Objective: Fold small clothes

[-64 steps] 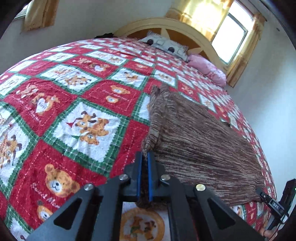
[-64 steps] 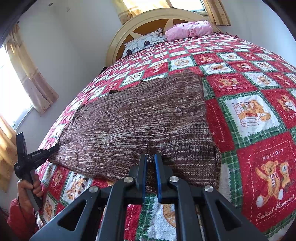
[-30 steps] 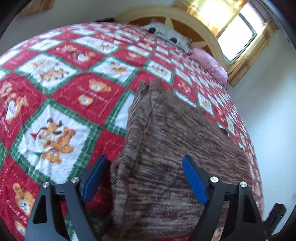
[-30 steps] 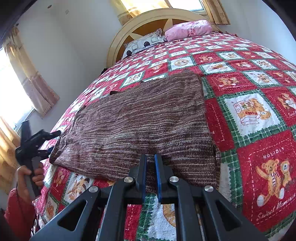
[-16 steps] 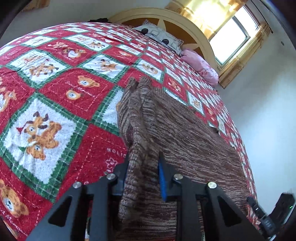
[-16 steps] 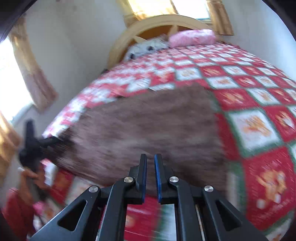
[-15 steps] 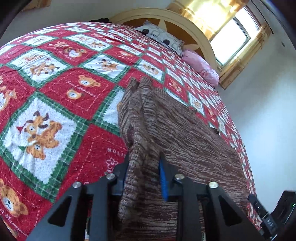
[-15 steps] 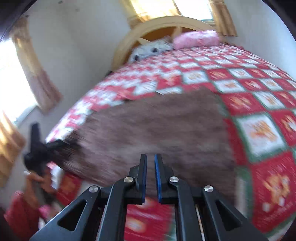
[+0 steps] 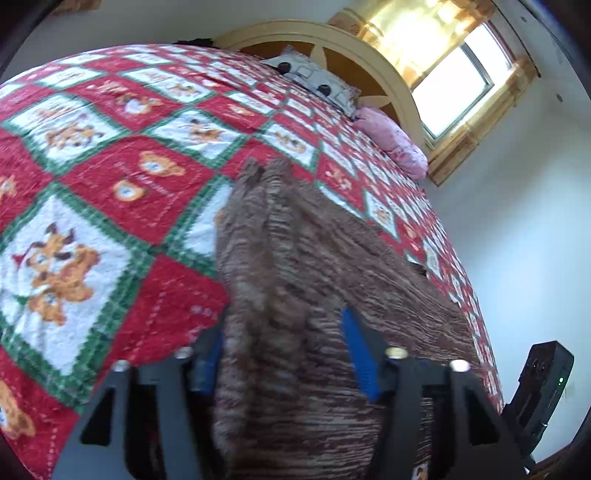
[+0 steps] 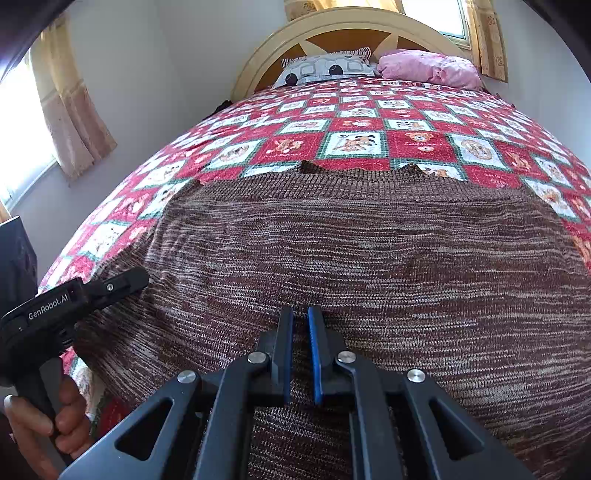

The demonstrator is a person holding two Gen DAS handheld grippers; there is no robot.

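Note:
A brown knitted garment (image 10: pixel 369 266) lies spread on the red patchwork bedspread (image 10: pixel 354 136). In the left wrist view the garment (image 9: pixel 332 280) has a bunched ridge along its left edge. My left gripper (image 9: pixel 282 347) is open, its blue pads standing either side of that ridge at the garment's left edge. It also shows in the right wrist view (image 10: pixel 110 284), at the garment's left side. My right gripper (image 10: pixel 300 332) is shut and empty, over the near middle of the garment. It shows at the far right of the left wrist view (image 9: pixel 543 384).
A patterned pillow (image 10: pixel 325 68) and a pink pillow (image 10: pixel 428 68) lie at the curved headboard (image 10: pixel 347 29). Curtained windows stand left (image 10: pixel 66 96) and behind the bed. The bedspread (image 9: pixel 110 166) stretches left of the garment.
My left gripper, shut on the garment's bunched left edge half a second ago, has opened. My right gripper has swung left to the garment's middle, still shut.

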